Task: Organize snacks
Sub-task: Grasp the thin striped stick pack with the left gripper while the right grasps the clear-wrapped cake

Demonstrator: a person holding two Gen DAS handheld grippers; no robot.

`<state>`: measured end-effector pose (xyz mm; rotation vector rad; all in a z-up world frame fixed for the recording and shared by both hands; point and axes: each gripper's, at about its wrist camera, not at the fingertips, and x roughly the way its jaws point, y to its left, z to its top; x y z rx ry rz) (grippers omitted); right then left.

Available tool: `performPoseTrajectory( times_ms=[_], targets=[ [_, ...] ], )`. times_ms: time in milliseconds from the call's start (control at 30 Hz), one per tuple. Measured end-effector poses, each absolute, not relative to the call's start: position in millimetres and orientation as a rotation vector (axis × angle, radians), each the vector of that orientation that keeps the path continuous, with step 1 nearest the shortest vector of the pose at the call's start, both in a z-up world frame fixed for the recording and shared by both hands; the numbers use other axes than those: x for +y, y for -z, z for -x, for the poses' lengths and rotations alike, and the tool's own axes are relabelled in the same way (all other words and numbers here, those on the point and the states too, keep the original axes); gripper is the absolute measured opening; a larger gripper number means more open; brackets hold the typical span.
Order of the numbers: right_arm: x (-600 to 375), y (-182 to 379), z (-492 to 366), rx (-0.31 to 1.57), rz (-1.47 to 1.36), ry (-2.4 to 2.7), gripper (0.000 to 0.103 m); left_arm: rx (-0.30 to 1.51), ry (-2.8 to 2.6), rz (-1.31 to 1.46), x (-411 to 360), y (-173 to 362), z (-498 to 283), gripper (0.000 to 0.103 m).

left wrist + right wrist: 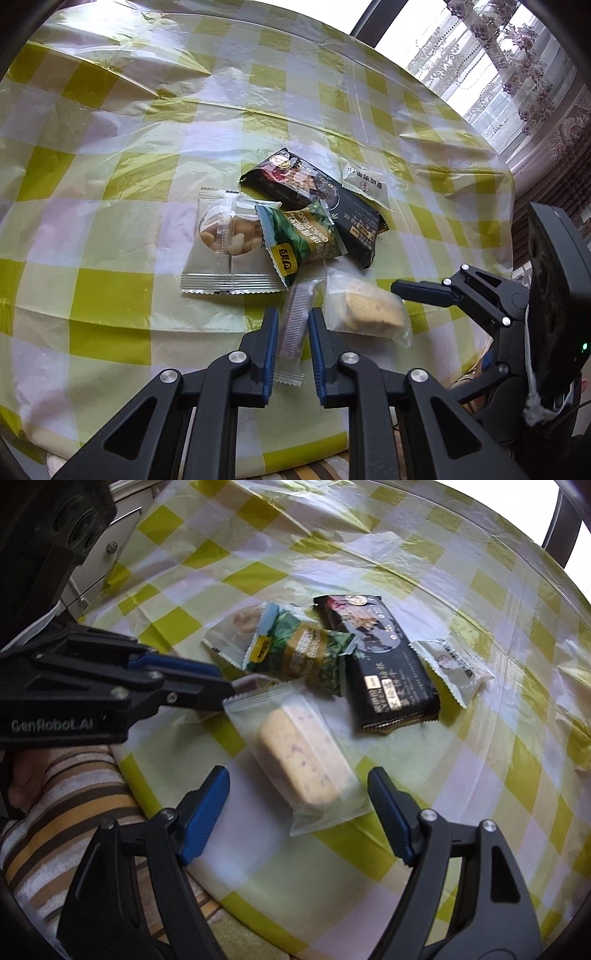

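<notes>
A: What sat nearest the cameras?

B: The left gripper (291,334) had closed on a narrow clear sachet (293,325), its blue pads pressed against the wrapper's sides. What was inside I couldn't tell; only a reddish tint showed. The right gripper (297,805) stood with its jaws spread wide and nothing in them, poised over the clear packet (295,753) holding a pale yellow cake bar.

A: Was it touching that packet?

B: No, the pads were apart from the film on both sides. The packet lay flat on the yellow-checked tablecloth (110,184), just beside the held sachet.

A: And farther back?

B: A green garlic-flavour pouch (299,240) lay tilted over the edge of a clear packet of pale round biscuits (225,243). Beyond it sat the long black packet (314,199), overlapping a white wrapper (365,181) behind it; both were sealed and opaque, so their contents were hidden.

A: Anything by the table edge?

B: A striped sleeve (74,797).
</notes>
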<state>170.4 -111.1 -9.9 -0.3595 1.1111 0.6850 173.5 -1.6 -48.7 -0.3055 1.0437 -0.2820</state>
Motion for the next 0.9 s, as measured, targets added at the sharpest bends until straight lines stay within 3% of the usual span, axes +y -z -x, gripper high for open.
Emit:
performPoseTrajectory(
  times_ms=[467, 533, 567, 733, 833, 900],
  targets=[
    [-120, 2, -179, 1.106, 0.242, -0.703, 0.076, 1.025, 0.206, 0.275, 2, 44, -160, 0.018],
    [-112, 6, -178, 1.114, 0.275, -0.723, 0.067, 1.033, 0.208, 0.278, 3, 46, -161, 0.018],
    [-109, 10, -178, 1.123, 0.292, -0.725, 0.057, 1.036, 0.209, 0.278, 3, 46, -161, 0.018],
    [-107, 10, -179, 1.109, 0.310, -0.720, 0.053, 1.046, 0.217, 0.269, -1, 48, -164, 0.018],
    [-109, 10, -179, 1.105, 0.314, -0.681, 0.040, 1.061, 0.238, 0.248, -6, 50, -165, 0.018],
    [-115, 11, -181, 1.113, 0.279, -0.666, 0.039, 1.079, 0.241, 0.224, -11, 53, -166, 0.022]
  ],
)
